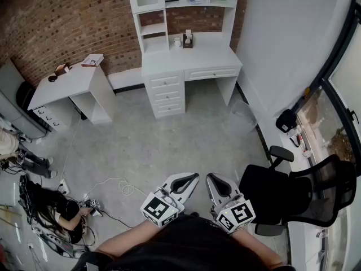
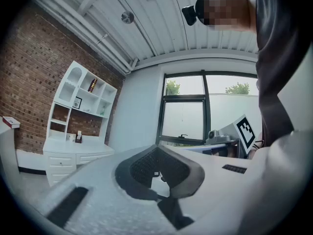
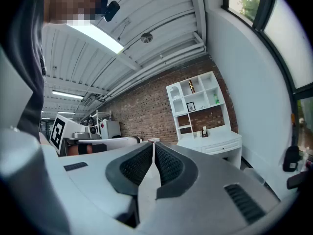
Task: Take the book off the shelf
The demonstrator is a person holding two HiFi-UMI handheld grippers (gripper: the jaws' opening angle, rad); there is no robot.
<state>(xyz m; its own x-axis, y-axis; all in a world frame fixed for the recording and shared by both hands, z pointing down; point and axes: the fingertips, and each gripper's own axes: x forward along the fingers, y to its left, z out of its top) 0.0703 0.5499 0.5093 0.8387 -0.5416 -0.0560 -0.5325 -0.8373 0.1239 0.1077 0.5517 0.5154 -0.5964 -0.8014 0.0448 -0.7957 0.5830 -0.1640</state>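
White shelf unit (image 1: 186,16) stands straight ahead across the floor, well apart from my tools. Left gripper (image 1: 195,176) and right gripper (image 1: 209,176) are clenched, empty, neither nearer. The book (image 1: 193,0) seemingly lies flat in its middle bay.

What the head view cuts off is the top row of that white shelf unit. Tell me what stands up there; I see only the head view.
Observer: In the right gripper view, a dark upright item with gold markings stands in the top row of the shelf unit. I cannot tell whether it is a book.
Operator: Report the right jaws.
Observer: The right gripper is shut, with nothing between its pads.
Operator: Now the left.
Observer: The left gripper has its tips together and holds nothing.
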